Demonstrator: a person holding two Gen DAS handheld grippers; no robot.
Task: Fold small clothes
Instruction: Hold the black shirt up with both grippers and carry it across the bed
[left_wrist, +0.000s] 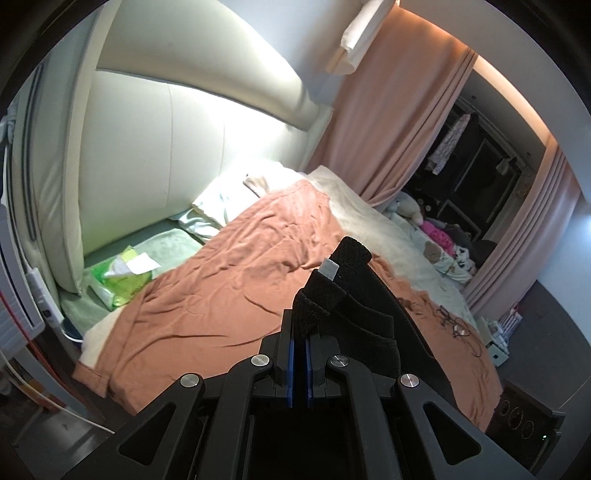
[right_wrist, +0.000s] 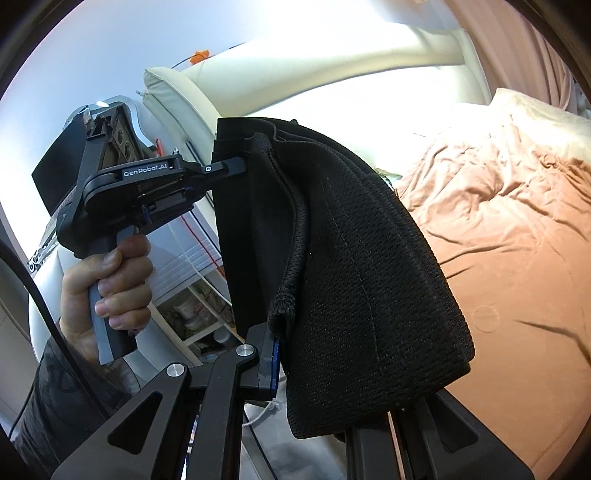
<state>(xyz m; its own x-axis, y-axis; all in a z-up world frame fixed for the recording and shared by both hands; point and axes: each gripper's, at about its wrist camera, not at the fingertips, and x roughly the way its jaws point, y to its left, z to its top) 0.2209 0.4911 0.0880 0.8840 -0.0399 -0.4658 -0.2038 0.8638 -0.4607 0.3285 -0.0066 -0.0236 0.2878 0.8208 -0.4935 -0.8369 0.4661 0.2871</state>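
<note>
Above the orange bedspread (left_wrist: 229, 280), a black knit garment (right_wrist: 369, 280) hangs in the air, stretched between both tools. Left gripper (left_wrist: 300, 332) pinches one waistband corner; right gripper (right_wrist: 275, 343) clamps another edge (its far finger hidden behind cloth). Long axis runs gripper to gripper, both equally near. Lower hem cut off.

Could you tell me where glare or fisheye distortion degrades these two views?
Left wrist view: the lit headboard glares white, and the rim bends the curtain. Right wrist view: the headboard and pillow area blows out completely, while the black garment stays sharp enough to show its mesh weave; the circular rim is dark.
</note>
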